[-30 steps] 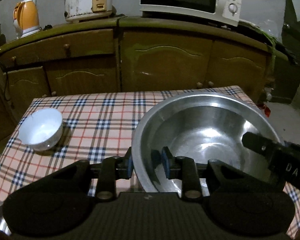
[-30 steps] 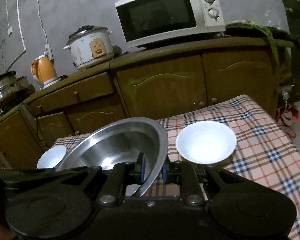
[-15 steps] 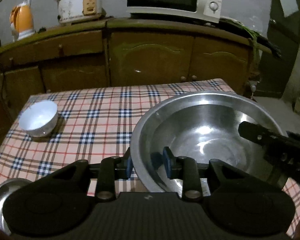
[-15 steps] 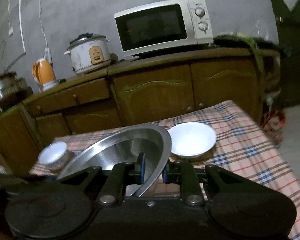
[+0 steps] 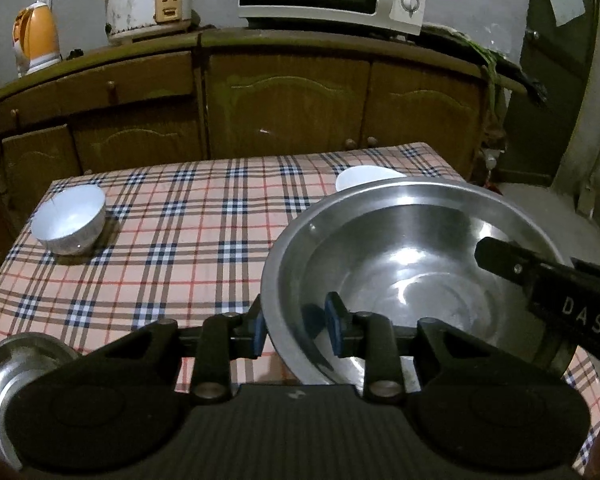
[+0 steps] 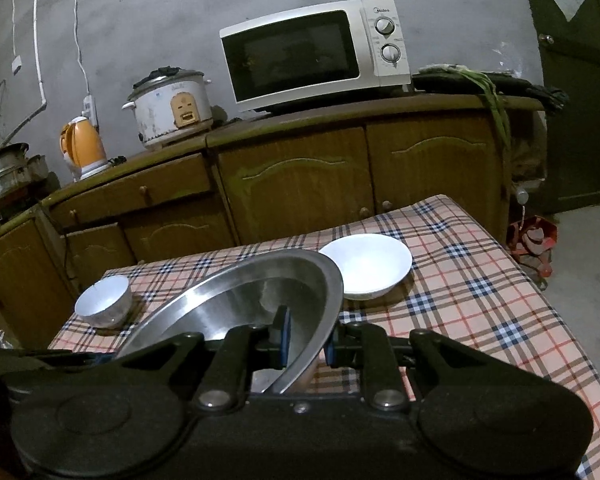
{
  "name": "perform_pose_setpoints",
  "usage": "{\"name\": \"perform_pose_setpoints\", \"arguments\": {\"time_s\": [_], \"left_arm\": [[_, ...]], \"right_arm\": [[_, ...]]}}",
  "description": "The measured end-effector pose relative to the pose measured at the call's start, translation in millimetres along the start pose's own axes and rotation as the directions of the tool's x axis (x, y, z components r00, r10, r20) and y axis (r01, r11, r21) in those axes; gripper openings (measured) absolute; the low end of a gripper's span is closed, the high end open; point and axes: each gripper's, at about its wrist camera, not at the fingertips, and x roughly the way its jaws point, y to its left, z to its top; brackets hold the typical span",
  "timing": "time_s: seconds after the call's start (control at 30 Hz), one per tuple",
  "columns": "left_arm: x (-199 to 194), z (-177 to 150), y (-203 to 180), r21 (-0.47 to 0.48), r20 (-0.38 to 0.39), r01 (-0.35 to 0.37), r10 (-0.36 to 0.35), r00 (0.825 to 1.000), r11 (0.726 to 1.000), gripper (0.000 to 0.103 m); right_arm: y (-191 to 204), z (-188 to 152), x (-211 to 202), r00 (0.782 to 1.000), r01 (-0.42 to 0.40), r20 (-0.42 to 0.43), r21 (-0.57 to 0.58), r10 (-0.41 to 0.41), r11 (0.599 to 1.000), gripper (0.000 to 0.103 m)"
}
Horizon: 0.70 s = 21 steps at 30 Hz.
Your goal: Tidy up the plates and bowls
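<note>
Steel basin [image 5: 412,264] is clamped at opposite rims by the left gripper [image 5: 296,334] and right gripper [image 6: 306,336], jaws narrow, above the checked desk [image 5: 188,248].

A home kitchen: microwave [image 6: 314,54], rice cooker [image 6: 172,110] and kettle [image 6: 82,146] on wooden cabinets [image 6: 292,176]

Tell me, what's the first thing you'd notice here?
The big shiny steel bowl grabs the eye first: it sits over the near right part of the checked tablecloth, with the left gripper and right gripper each pinching its rim on opposite sides. Behind it, a white microwave stands on the wooden cabinet.
</note>
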Motion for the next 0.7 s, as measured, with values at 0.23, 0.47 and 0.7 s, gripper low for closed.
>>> {"name": "perform_pose_setpoints", "arguments": {"time_s": [0.23,0.47,0.7], "left_arm": [[0.7,-12.6,-8.1,0.013,-0.023,0.010,-0.010,1.000,1.000,0.031],[5.1,-26.3,-15.3,0.024,-0.053,0.024,-0.023,0.998,0.999,0.031],[10.5,-35.1,-17.7,0.029,-0.069,0.036,-0.034,0.997,0.999,0.031]], "right_arm": [[-6.2,-10.2,-5.1,1.000,0.016,-0.012,0.005,-0.015,1.000,0.022],[-16.5,-25.5,-8.2,0.999,0.036,-0.036,0.018,-0.035,0.999,0.022],[-23.8,-36.9,-9.8,0.997,0.043,-0.057,0.022,-0.042,0.999,0.022]]}}
